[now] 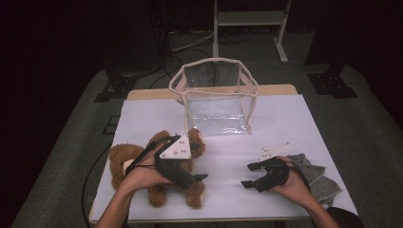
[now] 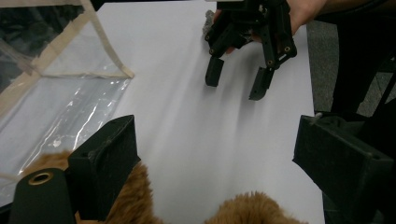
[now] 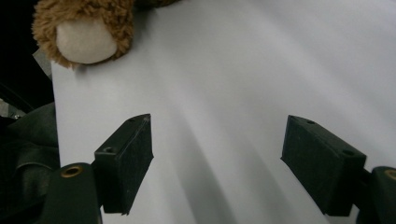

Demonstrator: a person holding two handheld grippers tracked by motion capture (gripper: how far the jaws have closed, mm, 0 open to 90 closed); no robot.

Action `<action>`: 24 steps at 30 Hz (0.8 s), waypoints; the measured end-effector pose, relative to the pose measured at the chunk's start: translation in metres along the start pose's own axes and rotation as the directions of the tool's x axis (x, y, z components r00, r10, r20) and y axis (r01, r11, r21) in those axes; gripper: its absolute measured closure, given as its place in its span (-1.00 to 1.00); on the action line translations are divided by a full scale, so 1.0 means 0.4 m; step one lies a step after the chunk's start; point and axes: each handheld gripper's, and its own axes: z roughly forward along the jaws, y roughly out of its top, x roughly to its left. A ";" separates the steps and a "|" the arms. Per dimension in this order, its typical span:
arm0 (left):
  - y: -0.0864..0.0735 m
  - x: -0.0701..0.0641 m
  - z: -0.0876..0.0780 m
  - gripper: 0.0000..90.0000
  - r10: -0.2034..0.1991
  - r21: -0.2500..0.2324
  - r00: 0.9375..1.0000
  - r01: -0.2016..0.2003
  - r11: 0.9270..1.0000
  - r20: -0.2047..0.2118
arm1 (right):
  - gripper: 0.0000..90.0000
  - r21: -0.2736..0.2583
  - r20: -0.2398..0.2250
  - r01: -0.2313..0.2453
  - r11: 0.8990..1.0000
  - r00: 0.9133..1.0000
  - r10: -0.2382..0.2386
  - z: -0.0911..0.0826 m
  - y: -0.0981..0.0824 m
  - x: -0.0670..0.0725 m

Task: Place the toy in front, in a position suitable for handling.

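**Still on the table: teddy bear not yet gripped, bag waiting**

Leftmost on the white table (image 1: 285,123), the brown teddy bear (image 1: 121,161) is seen lying near the front edge, its limbs spread on the sheet. Directly above its middle the left gripper (image 1: 202,177) is held in the person's left hand (image 1: 142,175). In the left gripper view its fingers (image 2: 109,163) are spread wide, with brown fur just below and between them but no pad pressed against it; they are judged released, and nothing is carried.

Farther back, at about the middle of the table, the clear plastic bag (image 1: 216,95) with a cream trim is stood upright with its mouth open. No item can be made out inside it, as far as the high view allows.

To the right, the right gripper (image 1: 249,175) is rested low near the front edge, well apart from the bear. Its fingers (image 3: 126,158) are also parted, with bare white sheet between them. Just behind the right hand (image 1: 297,187) a grey cloth (image 1: 318,178) is left crumpled at the table's right edge.

The work is therefore judged to be at an early stage: the bear is being approached, not yet grasped. What remains, presumably, is for the bear to be taken hold of, lifted and placed into the open bag.
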 end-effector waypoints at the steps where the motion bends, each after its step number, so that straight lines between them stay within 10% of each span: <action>1: -0.002 0.003 -0.009 -0.71 0.000 0.001 1.000 0.000 1.000 -0.006 | -0.49 0.000 -0.008 0.011 1.000 1.000 -0.011 0.003 0.007 0.006; 8: -0.021 0.026 -0.065 -0.71 -0.005 0.013 0.999 0.006 1.000 -0.040 | -0.49 -0.005 -0.087 0.077 0.997 0.993 -0.077 0.030 0.064 0.058; 24: -0.068 0.076 -0.151 -0.69 -0.014 0.036 0.996 0.017 0.999 -0.083 | -0.49 -0.004 -0.251 0.209 0.978 0.946 -0.204 0.159 0.210 0.176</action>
